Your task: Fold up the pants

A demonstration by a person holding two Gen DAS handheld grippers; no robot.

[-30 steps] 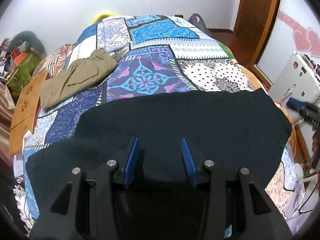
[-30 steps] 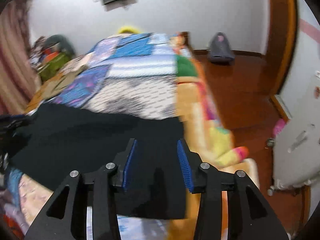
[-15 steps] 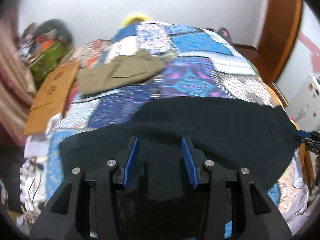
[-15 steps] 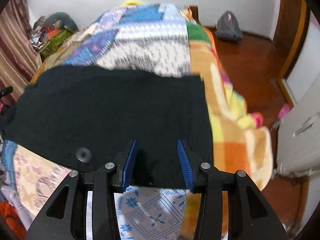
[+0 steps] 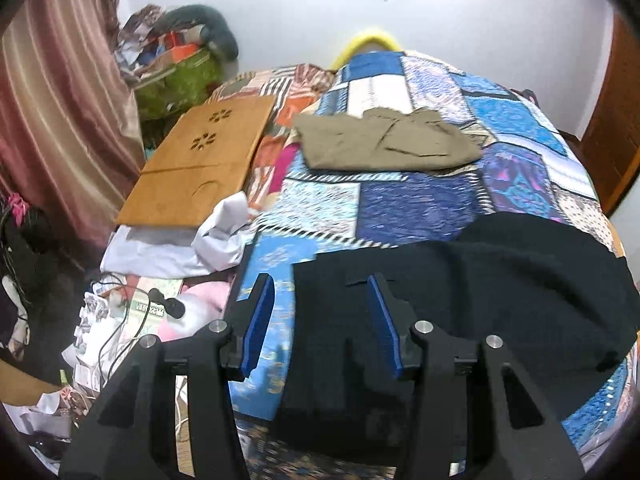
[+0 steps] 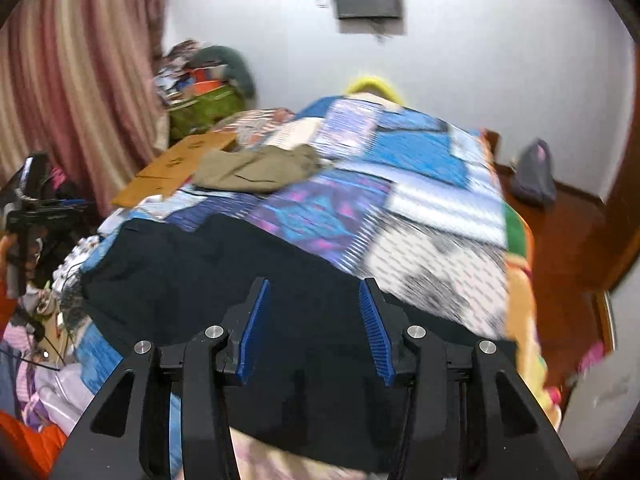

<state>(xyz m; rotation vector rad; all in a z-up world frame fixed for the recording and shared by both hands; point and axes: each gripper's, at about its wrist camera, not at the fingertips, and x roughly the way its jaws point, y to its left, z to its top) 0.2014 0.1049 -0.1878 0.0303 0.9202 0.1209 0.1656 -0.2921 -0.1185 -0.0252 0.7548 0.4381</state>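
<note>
Black pants (image 5: 460, 300) lie flat across the near bedspread (image 5: 400, 200); left gripper (image 5: 320, 320) straddles their left edge, right gripper (image 6: 314, 320) above them, both spread apart.

Left gripper (image 5: 320, 318) showing matte black angular frame — triangular cut-outs in both arms, four round silver screw heads across knuckles. Fingers (image 5: 259, 322) wearing blue ribbed pads on inner faces. Right gripper (image 6: 314, 326) showing same build: black arms, triangular openings, four silver screws, blue ridged pads (image 6: 372, 330) — thin black cable running beside right arm.
</note>
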